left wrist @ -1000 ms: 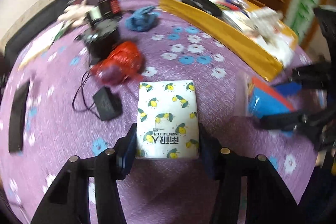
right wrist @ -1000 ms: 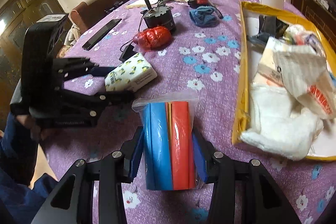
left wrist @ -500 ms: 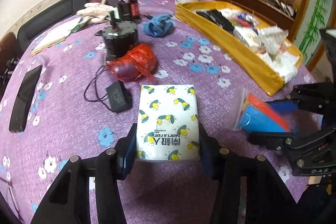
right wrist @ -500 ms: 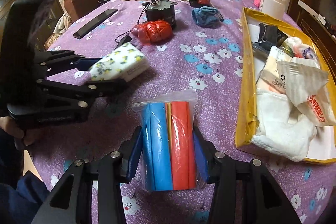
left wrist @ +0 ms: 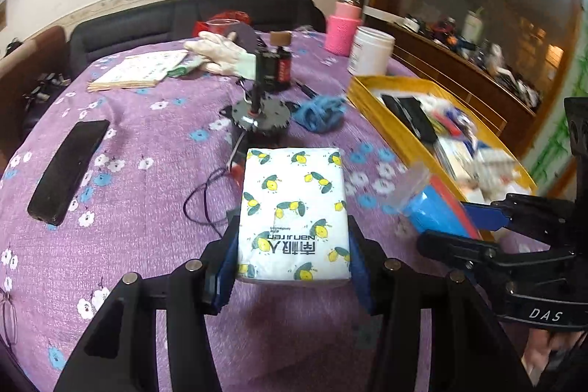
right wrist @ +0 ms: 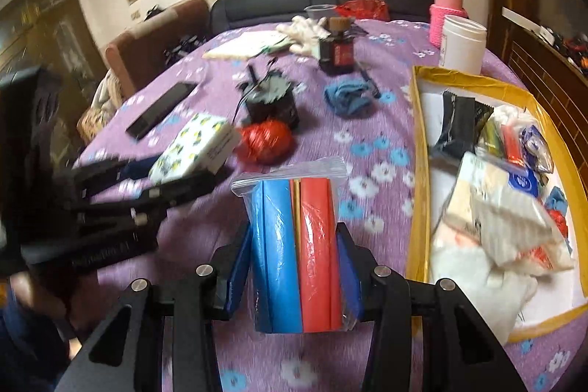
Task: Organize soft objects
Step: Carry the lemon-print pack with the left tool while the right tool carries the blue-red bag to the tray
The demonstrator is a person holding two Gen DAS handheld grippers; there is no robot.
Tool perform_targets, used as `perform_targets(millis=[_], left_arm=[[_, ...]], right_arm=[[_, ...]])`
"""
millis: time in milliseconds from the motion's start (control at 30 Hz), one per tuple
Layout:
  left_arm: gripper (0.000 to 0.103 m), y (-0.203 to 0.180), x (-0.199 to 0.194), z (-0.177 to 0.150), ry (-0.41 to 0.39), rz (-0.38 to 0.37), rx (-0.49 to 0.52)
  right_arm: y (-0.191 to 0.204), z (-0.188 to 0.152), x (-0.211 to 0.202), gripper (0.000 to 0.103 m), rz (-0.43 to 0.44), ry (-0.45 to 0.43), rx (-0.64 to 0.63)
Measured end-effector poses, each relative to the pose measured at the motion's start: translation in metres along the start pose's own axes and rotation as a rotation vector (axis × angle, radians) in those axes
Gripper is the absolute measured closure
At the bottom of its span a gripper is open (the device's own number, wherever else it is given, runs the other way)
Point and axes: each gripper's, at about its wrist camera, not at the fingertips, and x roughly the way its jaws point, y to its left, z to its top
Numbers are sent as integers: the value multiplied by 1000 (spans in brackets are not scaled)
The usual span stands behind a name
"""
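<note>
Our left tool [left wrist: 292, 259] gripped the tissue pack [left wrist: 293, 212], its underside hidden. Our right tool [right wrist: 294, 272] clamped the bagged sheets [right wrist: 297, 245]; the yellow tray [right wrist: 422, 179] contents looked blurred, perhaps cloths.

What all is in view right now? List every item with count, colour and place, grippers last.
tissue pack: 1, white with lemon print, held off the table in the left jaws
zip bag: 1, clear with blue and red sheets, in the right jaws
tray: 1, yellow, table's right side, full of soft packets
cloth: 1, blue, mid-table
red bundle: 1, red, beside the motor
motor: 1, black, mid-table
phone: 1, black, left side
glove: 1, white, far side
jar: 1, white, behind tray
left gripper: 1, black
right gripper: 1, black
</note>
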Motion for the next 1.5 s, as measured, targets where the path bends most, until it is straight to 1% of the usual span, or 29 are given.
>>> perform_targets(millis=[67, 133, 233, 400, 600, 700, 800, 1000, 1500], left_arm=[[52, -2, 2, 2, -35, 45, -8], [52, -3, 4, 1, -55, 99, 4], [52, 3, 8, -2, -66, 125, -15], [52, 7, 6, -3, -104, 191, -3], [52, 16, 7, -2, -103, 205, -37], [52, 17, 5, -2, -114, 217, -40], [52, 14, 3, -3, -128, 230, -26], [52, 10, 1, -4, -141, 240, -5], [52, 5, -4, -4, -169, 259, 20]], right_arm=[[-3, 9, 4, 55, 2, -17, 32], [-6, 15, 6, 55, 2, -39, 55], [-8, 16, 15, 55, -1, -53, 72], [-8, 13, 34, 55, 12, -75, 93], [0, 10, 37, 55, -6, -153, 43], [1, 11, 38, 55, 21, -162, 39], [4, 12, 36, 55, 14, -185, 19], [0, 14, 37, 55, 29, -189, 32], [-2, 13, 35, 55, 24, -200, 39]])
